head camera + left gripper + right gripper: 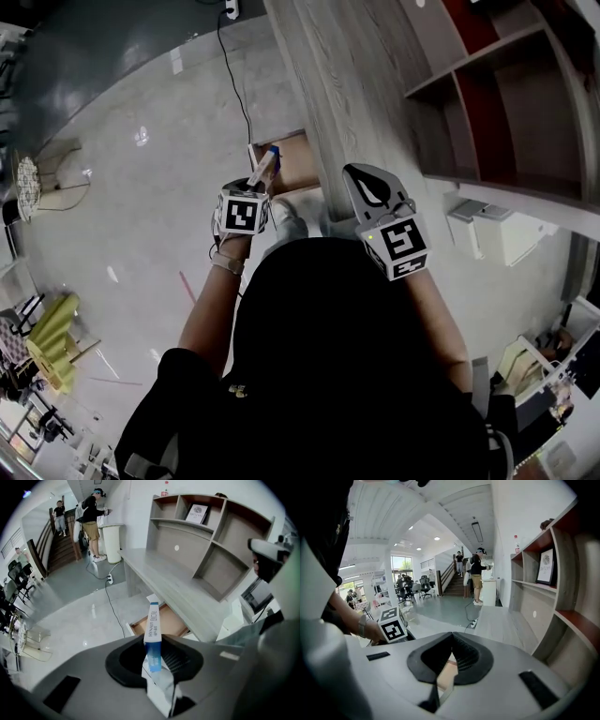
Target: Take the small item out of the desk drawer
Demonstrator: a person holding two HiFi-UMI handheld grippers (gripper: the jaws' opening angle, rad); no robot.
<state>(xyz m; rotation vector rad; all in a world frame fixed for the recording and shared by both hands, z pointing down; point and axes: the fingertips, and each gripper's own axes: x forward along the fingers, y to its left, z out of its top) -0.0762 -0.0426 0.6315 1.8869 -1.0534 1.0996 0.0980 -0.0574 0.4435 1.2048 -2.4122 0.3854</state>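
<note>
A small white-and-blue box [152, 629] stands upright between the jaws of my left gripper [153, 649], which is shut on its lower end. In the head view the box [269, 161] and the left gripper [263, 176] hang just above the open wooden drawer [292, 169] under the desk's front edge. Below the box in the left gripper view I see the drawer [172, 623] with its tan floor. My right gripper [367, 180] hovers over the desk edge to the right, its tips [452, 636] together with nothing between them.
The long grey desk [342, 84] runs away from me, with a shelf unit [497, 103] on its far side. A power cable [234, 84] trails across the floor left of the drawer. People stand far off by the stairs [91, 522].
</note>
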